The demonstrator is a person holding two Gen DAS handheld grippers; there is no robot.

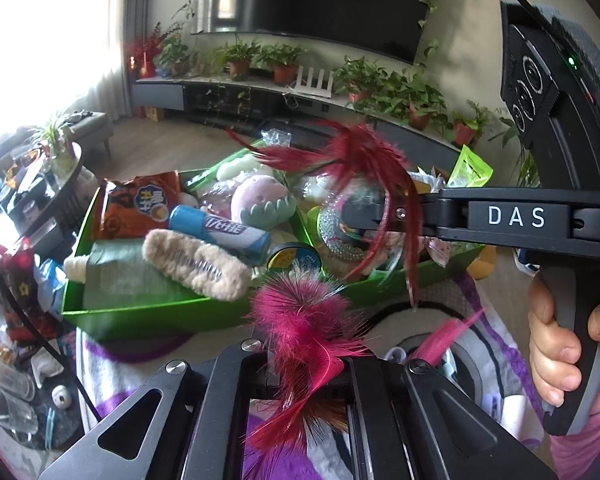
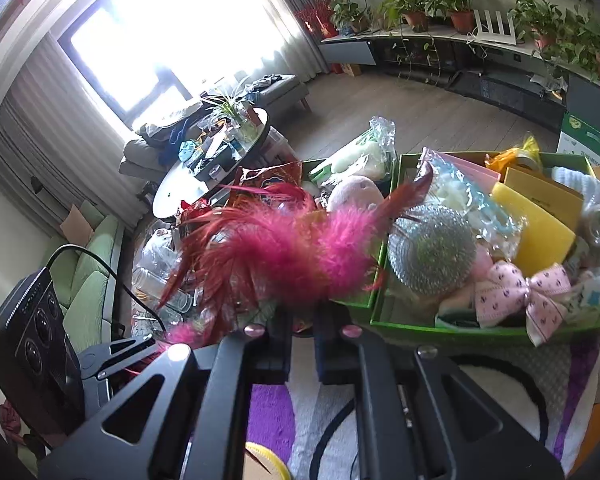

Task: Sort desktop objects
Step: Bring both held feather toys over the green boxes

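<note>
Green sorting trays (image 1: 140, 312): rigid, crowded, on patterned cloth.
Feather toy (image 2: 276, 256): featherweight, soft, crushable; hangs before the trays. Best taken by its stem, not plumes.
Right claw (image 2: 302, 332): pinching the toy.
Left claw (image 1: 300, 364): pinching feathers too.

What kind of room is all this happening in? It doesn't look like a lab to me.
Most likely a home living room: a large dark television hangs above a long low cabinet lined with potted plants, and a green sofa sits near a curtained window.
</note>
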